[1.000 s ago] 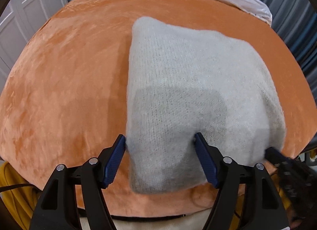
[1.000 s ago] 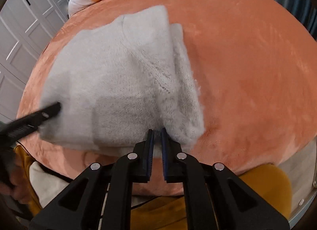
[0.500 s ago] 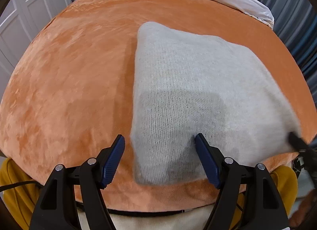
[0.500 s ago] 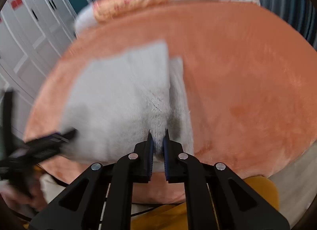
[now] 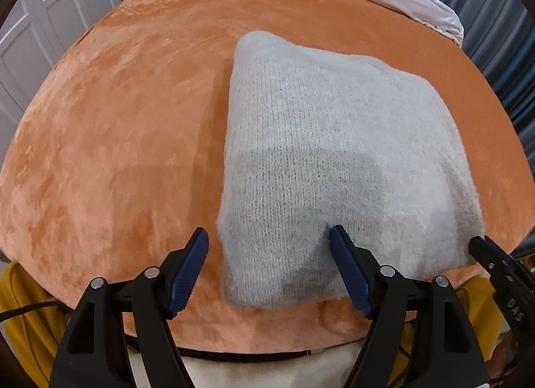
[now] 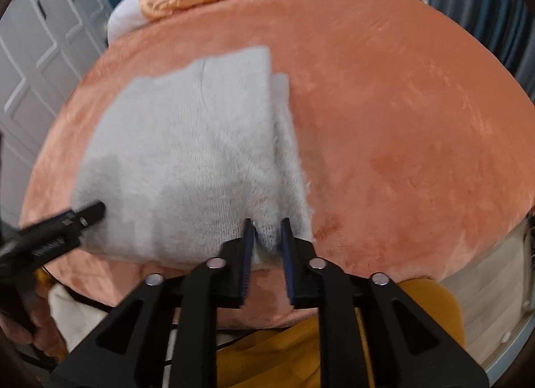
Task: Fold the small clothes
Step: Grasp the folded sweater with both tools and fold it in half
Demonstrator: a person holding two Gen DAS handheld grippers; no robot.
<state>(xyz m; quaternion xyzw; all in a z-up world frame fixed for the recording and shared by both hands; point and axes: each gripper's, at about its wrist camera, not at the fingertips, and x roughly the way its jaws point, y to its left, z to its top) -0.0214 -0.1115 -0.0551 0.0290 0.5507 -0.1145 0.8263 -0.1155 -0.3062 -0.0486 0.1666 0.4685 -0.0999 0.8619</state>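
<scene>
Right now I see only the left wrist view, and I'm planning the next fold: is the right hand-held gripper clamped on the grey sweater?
Observer: The right hand-held gripper is opening its jaws, with a tuft of the grey knit sweater at its near edge between them.
Operator: Do the folded layers line up on that side?
Observer: No. A lower layer sticks out as a strip beside the top layer, lying on the orange blanket.

Both wrist views downward, close, sharing sweater (image 5: 334, 154)
</scene>
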